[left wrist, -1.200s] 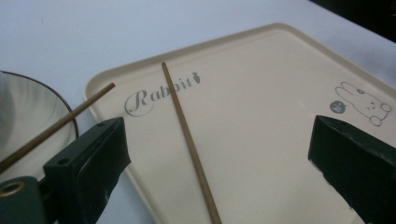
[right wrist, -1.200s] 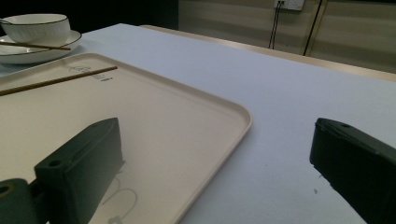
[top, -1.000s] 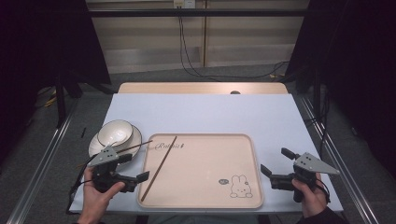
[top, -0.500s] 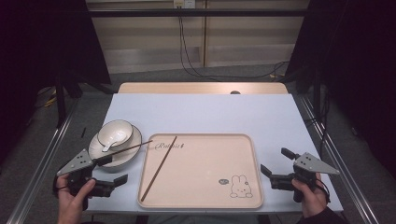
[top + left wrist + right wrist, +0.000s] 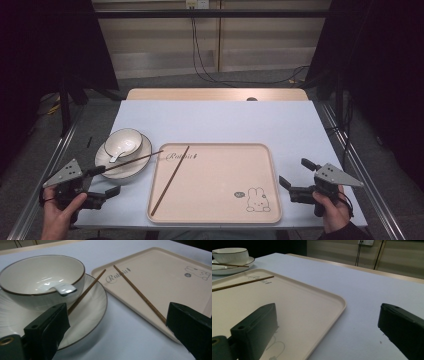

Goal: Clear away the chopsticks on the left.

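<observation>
- Two chopsticks mattered here, and the left hand-held gripper (image 5: 102, 182) was by far the nearer to both; it sat at the near-left corner of the bench (image 5: 215, 117), jaws spread wide with nothing between them.
- Just ahead of those jaws lay the first chopstick (image 5: 131, 161), its near end on the plate (image 5: 142, 162) close to the left jaw in the left gripper view, its far tip crossing the rim to reach the tray (image 5: 260, 217) near the printed word.
- Its long axis ran from the gripper forward and to the right, almost in line with the gripper's own pointing, so I judged a pinch would call for turning the jaws across it or taking it near the close end.
- Farther right, the second chopstick (image 5: 171, 180) lay flat inside the tray, slanting from the near-left corner up toward the printed word; the two sticks drew close at their far tips but looked apart.
- Behind the first stick, the bowl (image 5: 123, 141) stood on the plate with a white spoon (image 5: 118, 152) in it, touching neither stick as far as could be told.
- Well apart, at the tray's right edge, the right hand-held gripper (image 5: 296, 181) rested with jaws spread and empty, pointing left across the tray.
</observation>
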The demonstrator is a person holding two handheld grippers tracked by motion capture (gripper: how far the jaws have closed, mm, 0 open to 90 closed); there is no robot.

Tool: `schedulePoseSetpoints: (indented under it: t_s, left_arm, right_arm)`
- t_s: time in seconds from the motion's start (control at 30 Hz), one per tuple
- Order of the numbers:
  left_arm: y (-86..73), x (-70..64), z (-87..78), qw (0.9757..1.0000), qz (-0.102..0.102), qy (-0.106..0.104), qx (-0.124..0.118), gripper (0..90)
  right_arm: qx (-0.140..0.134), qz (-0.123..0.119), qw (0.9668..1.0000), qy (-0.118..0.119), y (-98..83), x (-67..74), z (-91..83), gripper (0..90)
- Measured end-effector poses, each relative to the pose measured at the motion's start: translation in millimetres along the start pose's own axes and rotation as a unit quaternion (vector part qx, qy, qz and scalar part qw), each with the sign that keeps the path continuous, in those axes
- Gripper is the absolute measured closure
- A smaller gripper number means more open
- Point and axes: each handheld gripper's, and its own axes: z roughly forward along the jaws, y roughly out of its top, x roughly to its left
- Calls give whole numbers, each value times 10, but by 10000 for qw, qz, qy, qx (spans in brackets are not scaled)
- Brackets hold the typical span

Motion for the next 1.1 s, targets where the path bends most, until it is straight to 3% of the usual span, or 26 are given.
schedulePoseSetpoints:
  t_s: [0.1,0.23,0.3,0.5,0.57,0.8,0.83,0.93,1.1]
  left_arm:
    - [-29,100,-37,9999,-80,114,70,46]
    - [-56,247,-12,9992,-7,213,333,77]
    - [-56,314,11,9990,106,268,352,98]
    - [-6,480,115,9979,105,441,465,159]
    - [3,513,166,9974,59,454,549,165]
    - [-17,582,318,9947,206,476,889,218]
    - [0,575,364,9934,96,494,1027,148]
    - [16,565,384,9928,222,415,1100,215]
    - [39,578,426,9909,188,383,1280,419]
  right_arm:
    - [3,5,10000,12,-1,-5,-2,22]
    - [16,1,10000,22,1,0,3,22]
    - [28,14,10000,4,1,-1,3,22]
    - [18,-3,10000,12,0,-4,5,22]
    - [19,-4,10000,24,1,-1,4,22]
    - [28,12,10000,3,-1,0,7,22]
    - [28,3,10000,2,-1,-1,8,22]
    - [47,1,10000,25,-2,0,9,22]
    - [43,2,10000,23,-2,0,4,22]
